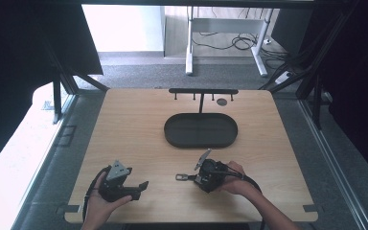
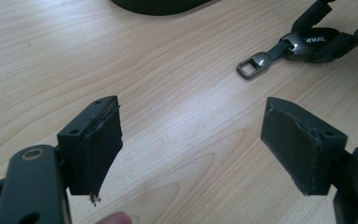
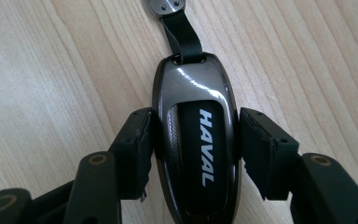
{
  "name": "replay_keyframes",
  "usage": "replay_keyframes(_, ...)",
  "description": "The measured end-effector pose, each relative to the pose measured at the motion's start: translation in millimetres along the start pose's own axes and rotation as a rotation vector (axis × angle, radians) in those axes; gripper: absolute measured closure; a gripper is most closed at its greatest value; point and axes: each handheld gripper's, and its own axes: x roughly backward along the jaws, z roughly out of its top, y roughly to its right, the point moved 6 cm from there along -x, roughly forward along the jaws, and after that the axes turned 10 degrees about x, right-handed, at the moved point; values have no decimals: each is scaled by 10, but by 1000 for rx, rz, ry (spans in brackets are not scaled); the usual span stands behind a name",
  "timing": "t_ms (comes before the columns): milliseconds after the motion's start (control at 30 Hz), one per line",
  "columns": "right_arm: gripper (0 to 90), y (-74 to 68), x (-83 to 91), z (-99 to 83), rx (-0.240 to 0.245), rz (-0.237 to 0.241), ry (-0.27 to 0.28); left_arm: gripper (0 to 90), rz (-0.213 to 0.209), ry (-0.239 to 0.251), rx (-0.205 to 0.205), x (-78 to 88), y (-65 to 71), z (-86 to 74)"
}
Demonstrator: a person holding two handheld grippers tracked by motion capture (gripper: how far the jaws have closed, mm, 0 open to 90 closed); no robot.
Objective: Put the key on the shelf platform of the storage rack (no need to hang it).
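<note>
One wooden table (image 1: pixel 124 124) fills the middle of the high view. One black oval tray (image 1: pixel 201 130) sits at its centre, one black hook rack (image 1: pixel 203 91) just above. Lower left, the left gripper (image 1: pixel 141 186) has its jaws wide apart, holding nothing. Lower centre, the right gripper (image 3: pixel 193 144) is clamped on one Haval car key fob (image 3: pixel 196 144) with one metal strap buckle (image 2: pixel 251 67), lying on the table.

Overhead view; two close gripper views

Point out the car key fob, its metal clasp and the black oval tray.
car key fob (image 3: pixel 200 154), right gripper view, on its lettered face.
metal clasp (image 2: pixel 250 66), left gripper view, on its loop.
black oval tray (image 1: pixel 172 136), high view, on its rim.
</note>
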Motion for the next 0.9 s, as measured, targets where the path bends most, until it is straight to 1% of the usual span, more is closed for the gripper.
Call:
replay_keyframes(167,485,19,-6,-1,-5,23,2,207,-1,2,2,-9,-1,-1)
replay_keyframes(200,487,16,-5,-4,-18,32,-2,207,0,-3,0,-10,-3,-4)
replay_keyframes(333,492,29,-2,-7,-8,35,-17,207,-1,-6,-1,-25,2,-10)
replay_keyframes(567,494,35,-1,-11,-1,39,-9,207,-2,-11,0,-33,-1,-14)
replay_keyframes(667,495,29,6,-11,-8,47,-9,207,-4,-13,0,-44,3,-16)
replay_keyframes(733,495,32,18,-9,-8,52,2,207,-4,-13,1,-46,3,-17)
replay_keyframes(800,496,33,45,-4,-19,57,14,207,-3,-12,3,-45,1,-17)
replay_keyframes(900,496,46,84,-2,-19,48,28,208,-3,-11,1,-42,1,-15)
